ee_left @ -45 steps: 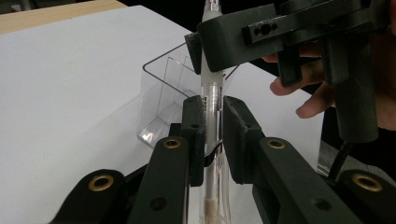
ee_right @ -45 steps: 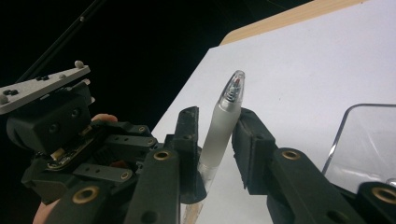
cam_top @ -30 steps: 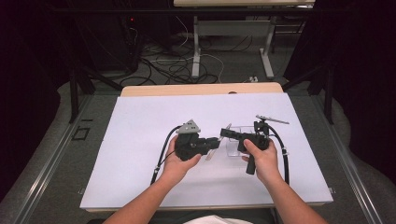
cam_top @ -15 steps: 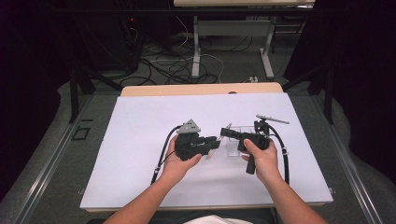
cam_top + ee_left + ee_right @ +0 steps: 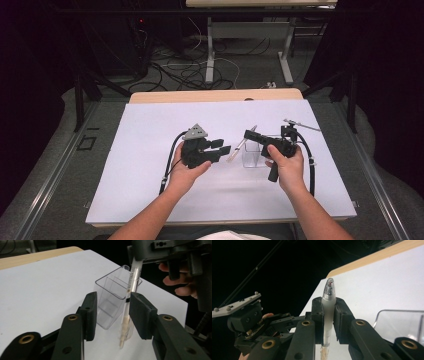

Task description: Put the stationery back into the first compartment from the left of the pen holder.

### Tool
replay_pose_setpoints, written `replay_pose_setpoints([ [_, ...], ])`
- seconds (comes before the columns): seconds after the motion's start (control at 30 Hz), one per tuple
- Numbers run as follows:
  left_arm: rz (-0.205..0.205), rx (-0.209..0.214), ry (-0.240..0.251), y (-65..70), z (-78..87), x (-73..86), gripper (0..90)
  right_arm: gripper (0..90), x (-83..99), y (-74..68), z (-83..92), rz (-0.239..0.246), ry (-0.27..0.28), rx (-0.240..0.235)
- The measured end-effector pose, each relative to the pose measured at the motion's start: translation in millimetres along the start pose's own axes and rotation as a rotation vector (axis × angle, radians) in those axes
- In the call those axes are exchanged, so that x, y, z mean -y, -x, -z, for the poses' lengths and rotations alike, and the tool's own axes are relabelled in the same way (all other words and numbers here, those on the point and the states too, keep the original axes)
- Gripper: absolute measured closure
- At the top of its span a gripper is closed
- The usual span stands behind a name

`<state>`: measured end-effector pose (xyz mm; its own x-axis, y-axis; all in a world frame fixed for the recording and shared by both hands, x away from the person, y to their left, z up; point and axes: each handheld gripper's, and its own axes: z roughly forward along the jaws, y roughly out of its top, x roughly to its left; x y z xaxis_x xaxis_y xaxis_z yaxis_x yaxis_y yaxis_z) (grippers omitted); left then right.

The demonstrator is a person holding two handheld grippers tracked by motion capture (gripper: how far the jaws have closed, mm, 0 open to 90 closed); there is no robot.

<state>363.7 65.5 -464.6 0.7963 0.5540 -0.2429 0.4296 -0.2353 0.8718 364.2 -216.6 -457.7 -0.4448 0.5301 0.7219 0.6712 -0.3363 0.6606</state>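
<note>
Beside clear box (image 5: 252, 155), right tongs (image 5: 328, 315) pinching pen (image 5: 328, 305); left tongs (image 5: 112, 312) spread around it.

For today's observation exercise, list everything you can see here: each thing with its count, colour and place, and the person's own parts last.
Pen: one, frosted white with clear tip, clamped in the right gripper, slanting beside the box.
Box: one, clear plastic, upright on the sheet.
Sheet: one, white, covering the table.
Table: one, light wood edge at the far side.
Left gripper: one, black, open around the pen's lower end.
Right gripper: one, black, shut.
Hands: two, each holding a gripper.
</note>
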Motion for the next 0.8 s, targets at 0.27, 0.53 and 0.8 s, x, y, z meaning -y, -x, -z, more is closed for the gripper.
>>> replay_pose_setpoints([
  [0.27,-0.013,-0.075,0.004,-7.8,4.5,0.4,50.2,79.7,-14.9,6.9,18.0,0.025,0.084,0.034],
  [0.53,-0.036,-0.182,-0.006,-14.3,2.9,3.2,36.7,79.7,-24.9,16.9,31.4,0.046,0.177,0.098],
  [0.8,-0.049,-0.226,-0.030,-24.9,3.4,7.1,33.5,79.6,-28.0,20.4,38.2,0.021,0.175,0.136],
])
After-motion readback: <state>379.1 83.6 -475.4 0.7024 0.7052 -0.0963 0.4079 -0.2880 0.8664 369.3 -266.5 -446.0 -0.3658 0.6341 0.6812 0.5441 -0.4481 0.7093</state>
